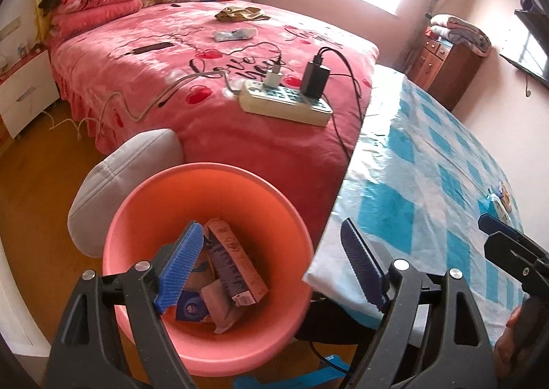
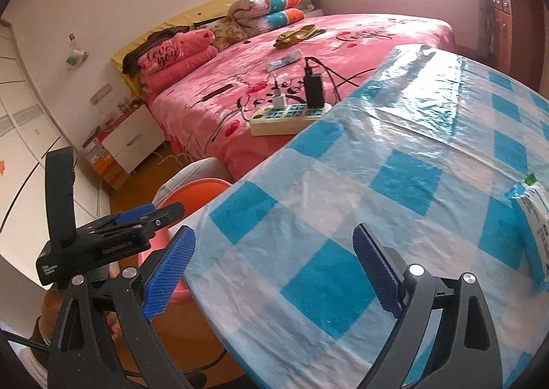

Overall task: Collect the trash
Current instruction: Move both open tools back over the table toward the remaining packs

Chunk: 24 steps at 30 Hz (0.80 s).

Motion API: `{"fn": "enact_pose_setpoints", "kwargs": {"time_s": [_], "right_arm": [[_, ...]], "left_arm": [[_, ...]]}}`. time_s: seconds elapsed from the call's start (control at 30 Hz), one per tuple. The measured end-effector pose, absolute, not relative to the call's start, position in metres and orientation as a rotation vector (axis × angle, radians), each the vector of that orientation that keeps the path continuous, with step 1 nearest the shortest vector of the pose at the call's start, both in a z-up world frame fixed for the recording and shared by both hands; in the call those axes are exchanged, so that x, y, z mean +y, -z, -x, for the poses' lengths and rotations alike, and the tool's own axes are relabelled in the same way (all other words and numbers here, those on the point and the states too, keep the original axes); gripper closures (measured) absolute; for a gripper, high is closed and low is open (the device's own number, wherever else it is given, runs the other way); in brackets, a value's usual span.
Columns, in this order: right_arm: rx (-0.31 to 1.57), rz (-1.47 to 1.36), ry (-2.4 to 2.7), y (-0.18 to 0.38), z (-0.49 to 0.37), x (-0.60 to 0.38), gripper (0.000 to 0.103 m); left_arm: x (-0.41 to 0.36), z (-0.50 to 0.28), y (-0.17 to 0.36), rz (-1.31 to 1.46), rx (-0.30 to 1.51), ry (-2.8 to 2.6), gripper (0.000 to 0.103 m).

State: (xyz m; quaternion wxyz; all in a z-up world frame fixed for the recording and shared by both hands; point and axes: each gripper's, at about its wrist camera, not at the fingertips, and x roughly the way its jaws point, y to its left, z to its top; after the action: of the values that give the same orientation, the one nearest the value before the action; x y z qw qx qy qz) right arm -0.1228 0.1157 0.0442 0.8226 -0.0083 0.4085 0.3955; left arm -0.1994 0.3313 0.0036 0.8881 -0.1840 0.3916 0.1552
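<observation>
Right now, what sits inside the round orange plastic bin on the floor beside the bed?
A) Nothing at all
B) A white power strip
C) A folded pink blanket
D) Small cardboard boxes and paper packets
D: the round orange plastic bin holds a long cardboard box and a few smaller packets.

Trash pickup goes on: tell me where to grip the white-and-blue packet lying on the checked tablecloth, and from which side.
Grip the packet across its narrow width, near the blue end toward the bed. It lies flat on the tablecloth, long axis running away from the camera, so bring the open right gripper down from above, one finger on each long edge. Its far side is cut off by the picture's edge.
</observation>
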Motion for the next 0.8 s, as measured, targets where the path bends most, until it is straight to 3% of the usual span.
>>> {"fn": "enact_pose_setpoints", "kwargs": {"time_s": [0.8], "right_arm": [[0.812,0.003,-0.730,-0.048,0.129,0.056,0.009]], "left_arm": [[0.276,0.183,-0.021,0.312,0.824,-0.220,0.017]]}}
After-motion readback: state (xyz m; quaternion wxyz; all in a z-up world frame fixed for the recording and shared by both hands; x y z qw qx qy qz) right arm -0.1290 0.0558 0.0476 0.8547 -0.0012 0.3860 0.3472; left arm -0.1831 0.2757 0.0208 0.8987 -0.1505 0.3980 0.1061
